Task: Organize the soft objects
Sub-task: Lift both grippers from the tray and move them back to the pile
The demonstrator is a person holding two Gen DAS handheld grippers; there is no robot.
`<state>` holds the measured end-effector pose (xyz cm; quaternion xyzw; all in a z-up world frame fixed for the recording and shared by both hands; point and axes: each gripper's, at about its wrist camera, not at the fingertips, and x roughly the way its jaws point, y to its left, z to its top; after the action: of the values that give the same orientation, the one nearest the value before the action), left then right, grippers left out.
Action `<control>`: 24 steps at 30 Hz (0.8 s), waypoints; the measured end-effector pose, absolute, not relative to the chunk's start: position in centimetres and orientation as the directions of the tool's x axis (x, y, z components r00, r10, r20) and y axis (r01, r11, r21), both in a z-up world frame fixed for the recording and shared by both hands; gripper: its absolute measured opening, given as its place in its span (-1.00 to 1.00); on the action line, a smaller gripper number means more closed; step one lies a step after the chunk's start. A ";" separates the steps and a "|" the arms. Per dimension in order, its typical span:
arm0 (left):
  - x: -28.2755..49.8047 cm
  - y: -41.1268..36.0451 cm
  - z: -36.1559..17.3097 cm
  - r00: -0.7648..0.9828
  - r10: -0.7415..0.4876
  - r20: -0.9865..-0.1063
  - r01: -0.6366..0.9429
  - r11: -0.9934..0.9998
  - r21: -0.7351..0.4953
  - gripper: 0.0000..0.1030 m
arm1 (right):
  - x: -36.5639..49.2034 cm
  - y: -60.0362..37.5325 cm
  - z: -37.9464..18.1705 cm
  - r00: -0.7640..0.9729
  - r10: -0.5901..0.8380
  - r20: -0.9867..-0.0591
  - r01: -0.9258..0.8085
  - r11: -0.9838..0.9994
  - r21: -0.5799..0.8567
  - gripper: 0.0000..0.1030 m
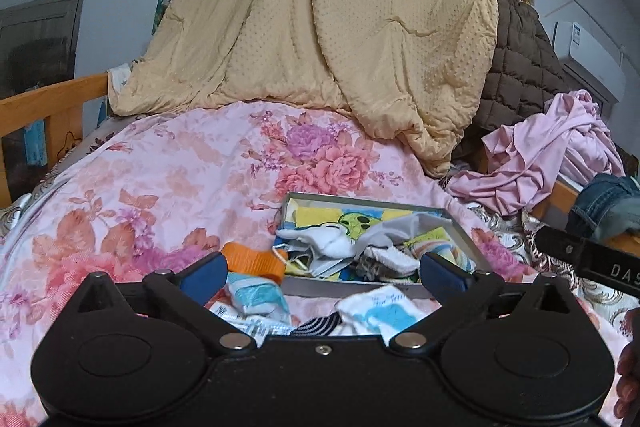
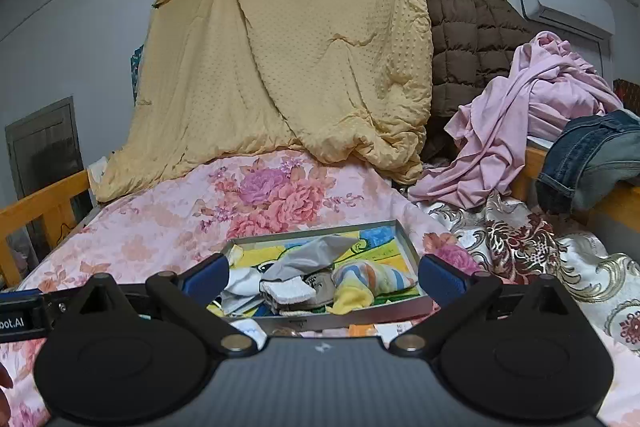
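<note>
Jumbled socks [image 2: 320,283] in tray [image 2: 408,247]

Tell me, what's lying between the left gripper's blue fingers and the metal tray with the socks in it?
In the left wrist view, loose socks lie there: an orange sock, a white-and-blue sock and another white-and-blue sock, before the tray. The left gripper is open, empty.

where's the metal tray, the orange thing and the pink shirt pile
metal tray [image 2: 408,247] right wrist view, right rim
orange thing [image 1: 252,261] left wrist view, ribbed top
pink shirt pile [image 2: 520,115] right wrist view, middle folds
</note>
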<state>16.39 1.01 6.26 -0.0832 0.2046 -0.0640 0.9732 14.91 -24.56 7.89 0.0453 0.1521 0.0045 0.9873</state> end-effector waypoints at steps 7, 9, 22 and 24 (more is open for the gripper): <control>14.2 1.3 5.1 0.899 -0.123 -0.420 0.074 0.989 -0.131 0.98 | 13.0 -24.1 6.9 0.946 0.014 -0.324 -0.004 0.999 0.032 0.99; 13.6 1.3 4.5 0.894 -0.111 -0.434 0.071 0.992 -0.107 0.98 | 12.5 -24.1 6.6 0.942 0.015 -0.336 -0.008 1.000 0.021 0.99; 12.8 1.3 2.6 0.832 -0.015 -0.554 0.019 1.000 0.001 0.98 | 10.8 -24.0 5.2 0.897 0.069 -0.436 -0.037 0.996 0.082 0.99; 12.9 1.6 2.5 0.823 0.005 -0.568 -0.002 1.000 0.005 0.98 | 10.8 -23.5 5.0 0.888 0.075 -0.453 -0.051 0.997 0.064 0.99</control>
<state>12.91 1.57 2.48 0.0022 0.2972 0.0018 0.9548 10.81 -23.50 4.98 0.0253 0.2340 0.0325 0.9714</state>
